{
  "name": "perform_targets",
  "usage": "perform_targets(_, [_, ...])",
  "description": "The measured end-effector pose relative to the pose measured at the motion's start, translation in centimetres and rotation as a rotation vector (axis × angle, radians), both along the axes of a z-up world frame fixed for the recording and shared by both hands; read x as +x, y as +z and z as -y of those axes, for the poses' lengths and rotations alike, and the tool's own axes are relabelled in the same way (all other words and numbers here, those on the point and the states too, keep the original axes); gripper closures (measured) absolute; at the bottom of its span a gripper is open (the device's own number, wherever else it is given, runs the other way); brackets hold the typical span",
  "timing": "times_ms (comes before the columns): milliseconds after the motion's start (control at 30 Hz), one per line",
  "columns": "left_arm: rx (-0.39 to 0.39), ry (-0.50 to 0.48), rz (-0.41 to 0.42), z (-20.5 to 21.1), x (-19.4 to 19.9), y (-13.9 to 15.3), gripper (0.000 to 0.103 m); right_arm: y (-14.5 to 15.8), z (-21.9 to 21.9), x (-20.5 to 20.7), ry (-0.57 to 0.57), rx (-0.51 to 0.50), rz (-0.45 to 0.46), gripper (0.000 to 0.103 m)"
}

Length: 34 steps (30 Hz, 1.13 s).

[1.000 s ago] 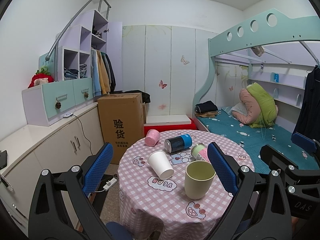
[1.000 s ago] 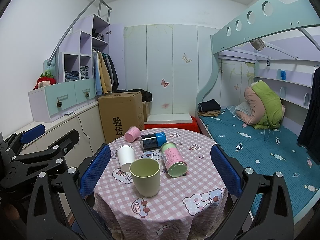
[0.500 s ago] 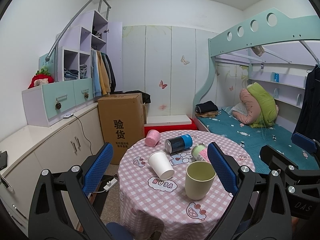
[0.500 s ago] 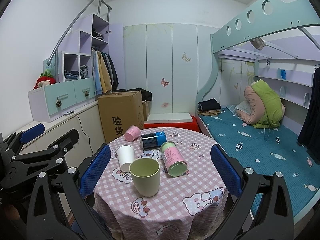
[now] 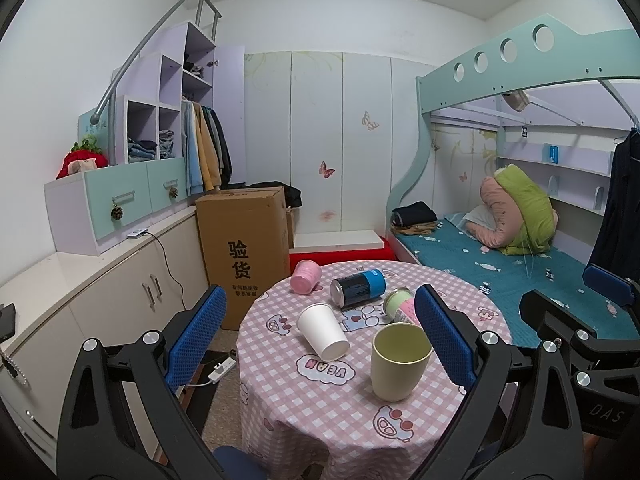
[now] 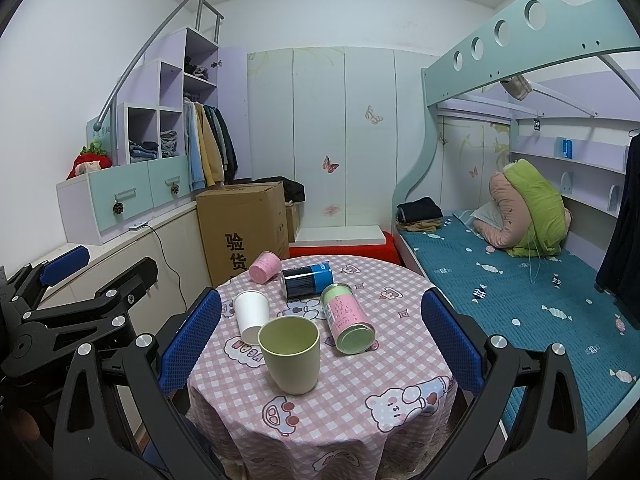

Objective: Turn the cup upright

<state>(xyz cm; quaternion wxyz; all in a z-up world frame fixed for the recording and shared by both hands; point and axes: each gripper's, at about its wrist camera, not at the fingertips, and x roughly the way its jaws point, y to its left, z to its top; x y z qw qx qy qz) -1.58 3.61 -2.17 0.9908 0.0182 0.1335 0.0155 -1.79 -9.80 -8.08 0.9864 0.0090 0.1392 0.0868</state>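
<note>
A pale green cup (image 5: 400,362) (image 6: 291,354) stands upright near the front of the round table with the pink checked cloth (image 5: 352,412) (image 6: 320,392). A white paper cup (image 5: 323,332) (image 6: 251,316) lies on its side behind it. A pink cup (image 5: 306,276) (image 6: 265,266) lies on its side at the far edge. My left gripper (image 5: 316,336) is open and empty, above the table's near edge. My right gripper (image 6: 320,340) is open and empty, also back from the cups.
A blue-and-black can (image 5: 358,288) (image 6: 306,280) and a pink-and-green canister (image 5: 400,306) (image 6: 348,322) lie on their sides on the table. A cardboard box (image 5: 244,248) stands behind left, cabinets (image 5: 100,300) at left, a bunk bed (image 6: 520,280) at right.
</note>
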Motion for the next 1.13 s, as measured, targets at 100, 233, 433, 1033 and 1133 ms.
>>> perform_targets(100, [-0.001, 0.000, -0.005, 0.0, 0.1, 0.0, 0.008, 0.0, -0.1, 0.1, -0.001, 0.000, -0.003, 0.007])
perform_targets(233, [0.001, 0.001, -0.007, 0.0, 0.3, 0.0, 0.008, -0.1, -0.3, 0.6, -0.002, 0.003, -0.012, 0.007])
perform_targets(433, [0.003, 0.000, -0.007, 0.0, 0.2, -0.1, 0.008, -0.4, 0.1, 1.0, -0.004, 0.008, -0.015, 0.007])
perform_targets(1033, [0.004, -0.007, -0.035, -0.2, 2.0, -2.0, 0.008, -1.6, 0.4, 2.1, -0.007, 0.019, -0.038, 0.007])
perform_targets(1133, [0.004, -0.013, -0.056, 0.0, 2.6, -2.6, 0.007, -2.0, 0.6, 2.6, -0.008, 0.018, -0.050, 0.007])
